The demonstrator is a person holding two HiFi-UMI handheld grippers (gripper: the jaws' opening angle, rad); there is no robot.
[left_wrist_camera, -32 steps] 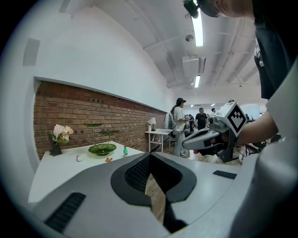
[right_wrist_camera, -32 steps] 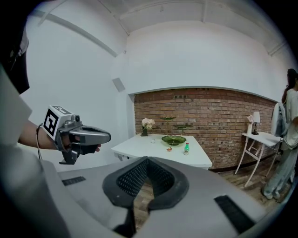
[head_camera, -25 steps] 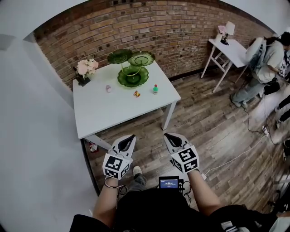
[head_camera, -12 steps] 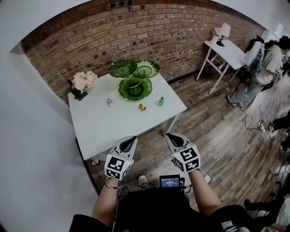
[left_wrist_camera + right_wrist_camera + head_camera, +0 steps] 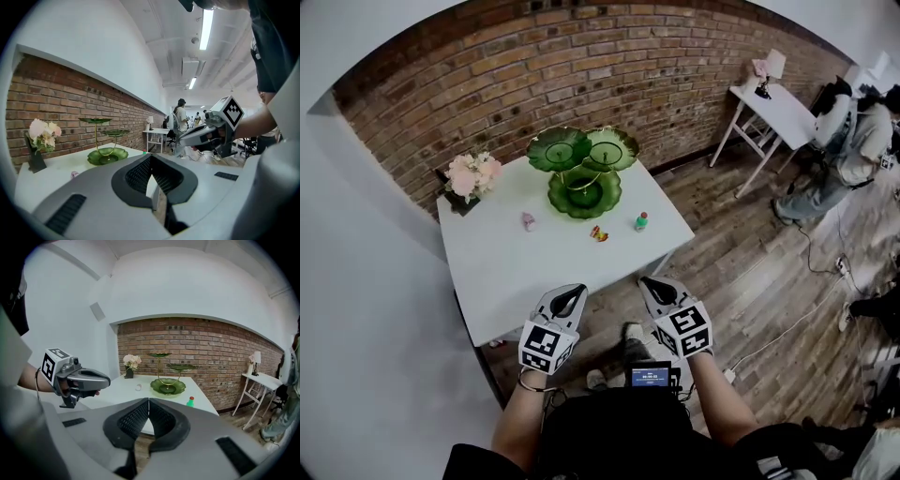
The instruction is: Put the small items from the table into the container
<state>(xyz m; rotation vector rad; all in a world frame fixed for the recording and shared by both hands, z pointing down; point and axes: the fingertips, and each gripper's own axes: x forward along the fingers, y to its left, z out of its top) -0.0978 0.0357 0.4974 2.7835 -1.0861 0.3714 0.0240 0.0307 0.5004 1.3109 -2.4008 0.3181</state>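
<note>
Three small items lie on the white table (image 5: pixel 534 272): a pink item (image 5: pixel 528 221), an orange item (image 5: pixel 599 233) and a small green bottle (image 5: pixel 641 222) with a red cap. All three are just in front of the green stand (image 5: pixel 584 169) of three leaf dishes, which I take for the container. None of them is in a dish yet. The left gripper (image 5: pixel 573 292) and the right gripper (image 5: pixel 651 283) hang before the near edge of the table, well apart from the items, and each has its jaws closed together with nothing between them. The bottle stands upright near the right edge, so a touch from closed or half-open jaws could tip it and send it rolling to the floor. The pink and orange items are low and light, so a jaw may push them away and not catch them. The two upper dishes sit on thin stems over the low dish, and a gripper that comes in too high could knock them. Only bare table lies between the grippers and the items. The flowers (image 5: pixel 467 175) are at the far left corner, out of the way. A second table (image 5: pixel 778 103), a person (image 5: pixel 853 141) and a floor cable (image 5: pixel 797 319) are well apart on the right.
</note>
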